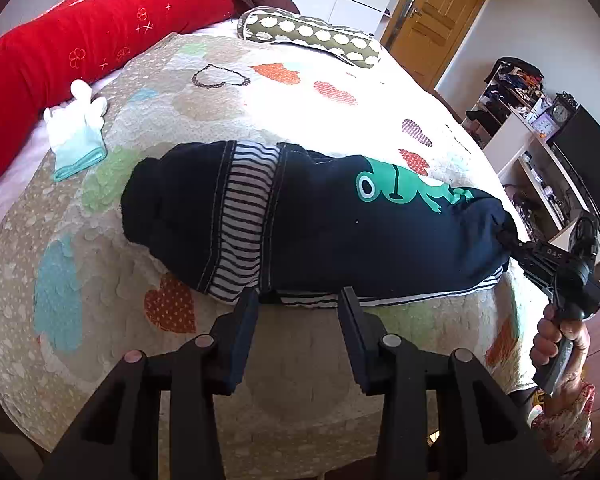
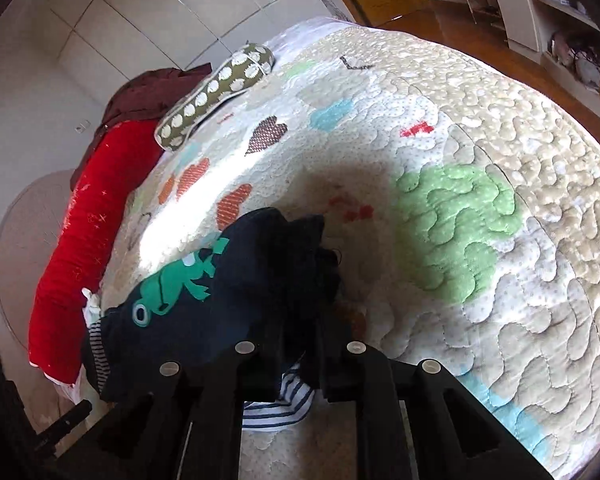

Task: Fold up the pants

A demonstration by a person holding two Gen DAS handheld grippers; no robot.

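Small navy pants (image 1: 340, 224) with a green frog print and striped lining lie folded on the quilt, cuff end to the left. My left gripper (image 1: 298, 300) is open, its fingers just at the pants' near edge, holding nothing. My right gripper (image 1: 508, 240), seen at the right of the left wrist view, is shut on the bunched right end of the pants. In the right wrist view the pants (image 2: 228, 300) fill the space between my right gripper's fingers (image 2: 300, 344).
The patchwork quilt (image 1: 220, 92) covers the bed. A white and mint garment (image 1: 76, 136) lies at the left. A long red pillow (image 1: 80, 36) and a spotted olive bolster (image 1: 312, 36) lie at the far side. Shelves (image 1: 540, 152) and a door (image 1: 432, 12) stand at the right.
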